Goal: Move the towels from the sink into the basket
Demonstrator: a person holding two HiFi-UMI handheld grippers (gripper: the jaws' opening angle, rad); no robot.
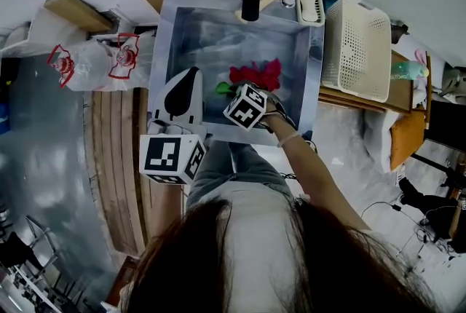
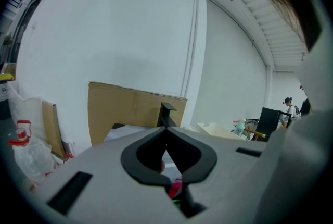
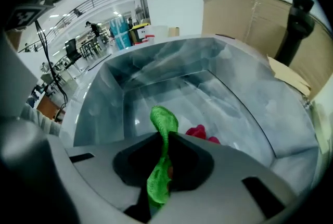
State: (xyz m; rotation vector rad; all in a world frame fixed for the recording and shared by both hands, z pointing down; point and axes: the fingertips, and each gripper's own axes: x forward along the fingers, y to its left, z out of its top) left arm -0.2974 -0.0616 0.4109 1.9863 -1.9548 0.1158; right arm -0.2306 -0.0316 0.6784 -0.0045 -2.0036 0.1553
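A green towel point(image 3: 164, 119) is gripped by the closed right gripper point(image 3: 166, 137) over the sink point(image 1: 314, 64), a red towel point(image 1: 256, 75) is left inside, nothing is seen in the right-hand basket point(image 1: 357, 49), and the left gripper point(image 2: 167, 132) is held shut, empty.

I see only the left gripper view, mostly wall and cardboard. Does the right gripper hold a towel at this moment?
Observer: Yes. The right gripper is shut on a green fuzzy cloth towel over the steel sink.
Operator: Is another towel inside the sink?
Observer: One red cloth towel lies on the sink's bottom.
Operator: Where is the basket?
Observer: The white perforated plastic basket stands beside the sink, on the right in the head view.
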